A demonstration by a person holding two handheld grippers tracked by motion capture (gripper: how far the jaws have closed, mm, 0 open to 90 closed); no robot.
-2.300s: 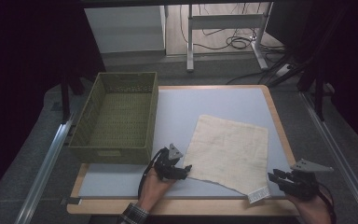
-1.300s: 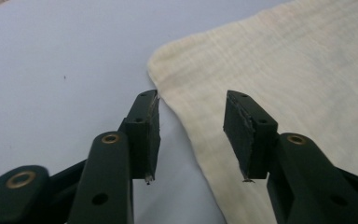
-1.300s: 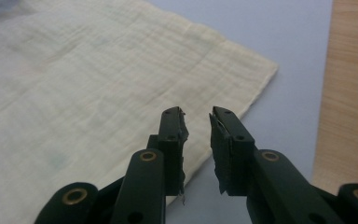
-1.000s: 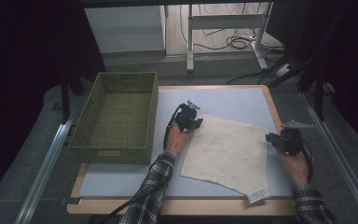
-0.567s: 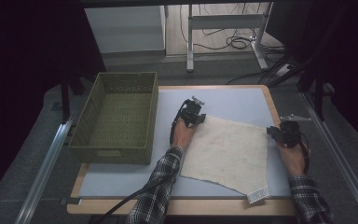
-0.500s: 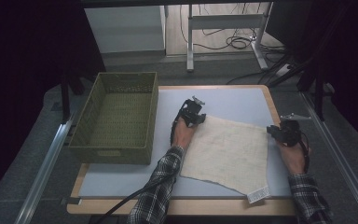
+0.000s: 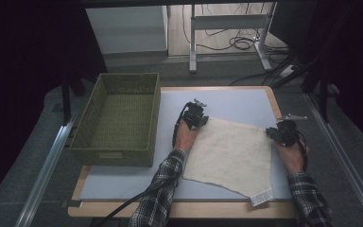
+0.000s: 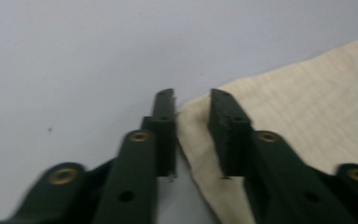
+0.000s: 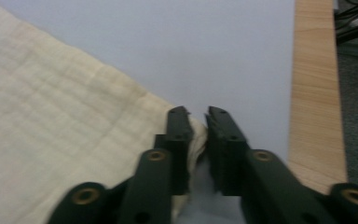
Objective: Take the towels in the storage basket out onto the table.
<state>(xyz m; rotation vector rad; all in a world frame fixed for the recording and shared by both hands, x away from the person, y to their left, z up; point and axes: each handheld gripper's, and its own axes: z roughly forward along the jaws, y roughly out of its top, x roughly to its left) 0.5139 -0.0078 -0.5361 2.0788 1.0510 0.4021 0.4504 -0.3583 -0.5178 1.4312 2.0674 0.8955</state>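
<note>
My left gripper (image 8: 191, 105) stands at the far left corner of the cloth (image 7: 231, 153). Its jaws have just been closing; the corner lies in the gap between them, but the pads (image 8: 223, 126) do not yet press on it. My right gripper (image 9: 196, 114) stands at the far right corner. Its jaws have just been closing too, are now nearly together, and pinch a bunched fold of the fabric.

Status: the cloth lies spread flat on the tabletop (image 7: 123, 182), to the right of the woven basket (image 7: 116, 120), which holds nothing. Both far corners are reached; one is gripped. I judge that the left grip, any lifting or folding, and any move into the basket remain to be done.

Markings: a white label (image 7: 261, 196) hangs at the near edge of the cloth; its print is too small to read.
</note>
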